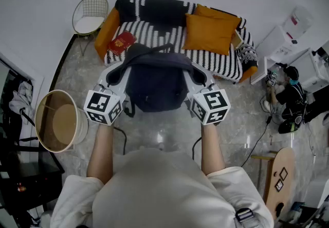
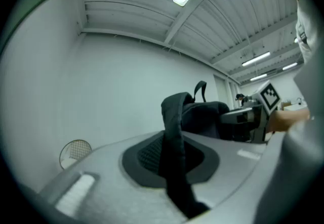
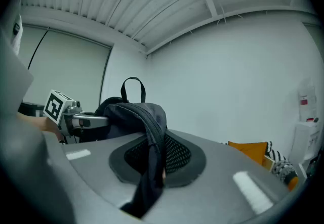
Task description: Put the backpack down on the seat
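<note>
The backpack point(image 1: 157, 85) hides the near edge of the striped sofa point(image 1: 154, 31), and from above it also hides both grippers' jaw tips. It hangs between the left gripper point(image 1: 119, 71), clenched on the left strap point(image 2: 174, 162), and the right gripper point(image 1: 198, 75), clenched on the right strap point(image 3: 151, 157). An orange cushion point(image 1: 208, 34) and a red packet point(image 1: 122, 42) lie on the far seat.

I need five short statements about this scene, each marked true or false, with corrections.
The right gripper is shut on a strap of the dark navy fabric backpack. True.
The left gripper is empty. False: it is shut on a backpack strap.
The backpack rests on the black-and-white striped sofa. False: it is held in the air.
Orange square cushions lie on the sofa. True.
The flat red packet lies on the floor. False: it lies on the sofa seat.
</note>
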Motion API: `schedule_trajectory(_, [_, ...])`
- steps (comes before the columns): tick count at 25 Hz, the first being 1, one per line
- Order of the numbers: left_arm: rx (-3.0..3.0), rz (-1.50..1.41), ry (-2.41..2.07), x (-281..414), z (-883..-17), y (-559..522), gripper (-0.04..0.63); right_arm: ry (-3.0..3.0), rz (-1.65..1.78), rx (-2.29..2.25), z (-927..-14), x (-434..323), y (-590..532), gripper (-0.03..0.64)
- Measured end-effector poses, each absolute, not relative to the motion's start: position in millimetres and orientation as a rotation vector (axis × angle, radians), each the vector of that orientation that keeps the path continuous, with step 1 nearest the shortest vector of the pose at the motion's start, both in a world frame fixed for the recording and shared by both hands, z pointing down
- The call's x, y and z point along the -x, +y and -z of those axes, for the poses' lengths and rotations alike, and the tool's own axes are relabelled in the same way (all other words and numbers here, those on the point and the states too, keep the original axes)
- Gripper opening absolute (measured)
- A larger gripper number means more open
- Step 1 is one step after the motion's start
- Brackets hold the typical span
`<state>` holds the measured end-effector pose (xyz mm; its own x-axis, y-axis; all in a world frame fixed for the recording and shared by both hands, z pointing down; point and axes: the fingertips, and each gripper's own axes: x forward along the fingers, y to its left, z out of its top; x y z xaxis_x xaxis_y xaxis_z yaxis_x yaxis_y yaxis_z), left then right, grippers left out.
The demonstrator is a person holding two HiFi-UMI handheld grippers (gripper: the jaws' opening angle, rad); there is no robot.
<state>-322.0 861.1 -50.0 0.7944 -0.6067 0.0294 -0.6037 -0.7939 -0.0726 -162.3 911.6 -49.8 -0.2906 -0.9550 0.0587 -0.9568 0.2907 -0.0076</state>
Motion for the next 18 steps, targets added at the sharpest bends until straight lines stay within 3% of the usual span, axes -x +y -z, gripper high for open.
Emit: schedule_trajectory(18, [2.885, 0.089, 1.016, 293, 56, 857, 0.032, -2.548, -0.07, -1.839, 52, 134, 903, 0.034])
